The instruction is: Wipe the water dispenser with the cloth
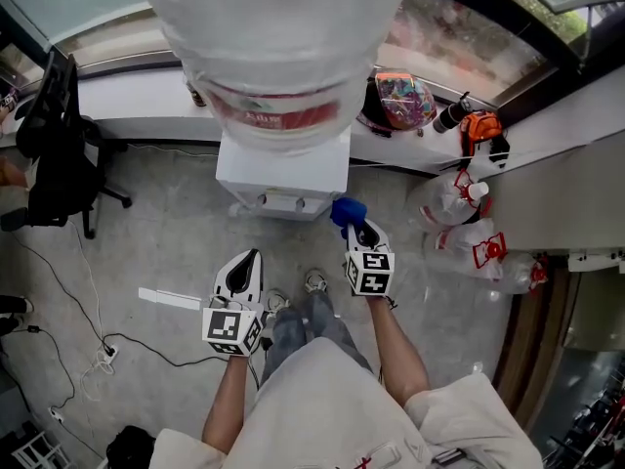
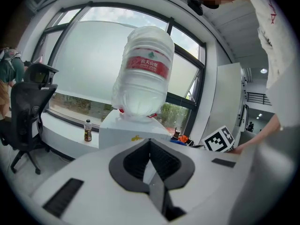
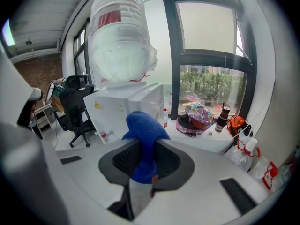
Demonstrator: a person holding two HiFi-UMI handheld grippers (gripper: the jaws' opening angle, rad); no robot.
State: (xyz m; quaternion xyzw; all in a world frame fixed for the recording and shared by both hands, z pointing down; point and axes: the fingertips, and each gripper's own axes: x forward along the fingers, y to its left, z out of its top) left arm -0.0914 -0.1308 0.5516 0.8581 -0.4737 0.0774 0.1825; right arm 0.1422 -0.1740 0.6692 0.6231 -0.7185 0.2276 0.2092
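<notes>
Holding the blue cloth (image 3: 143, 125) pinched between its jaws, the right gripper (image 3: 143, 146) is closed on the fabric, and a bunched wad stands up above the pads. In the head view this gripper (image 1: 350, 227) points at the lower front right corner of the water dispenser (image 1: 283, 169). The cloth (image 1: 347, 209) is just beside that corner; contact cannot be confirmed. The left gripper (image 2: 150, 143) is held lower and to the left, clear of the cabinet. Its jaws are together at the tips and nothing is between them.

The dispenser stands on the floor against the window ledge (image 1: 137, 101), with the inverted bottle (image 1: 273, 37) seated on top. An office chair (image 1: 54, 135) stands at the left end of the ledge, well apart.

Judged step: approach complete, wiping about to begin. The next move calls for pressing the wad flat against the front panel and keeping the jaws firmly closed while stroking across it. Avoid snagging the cloth on the taps.
</notes>
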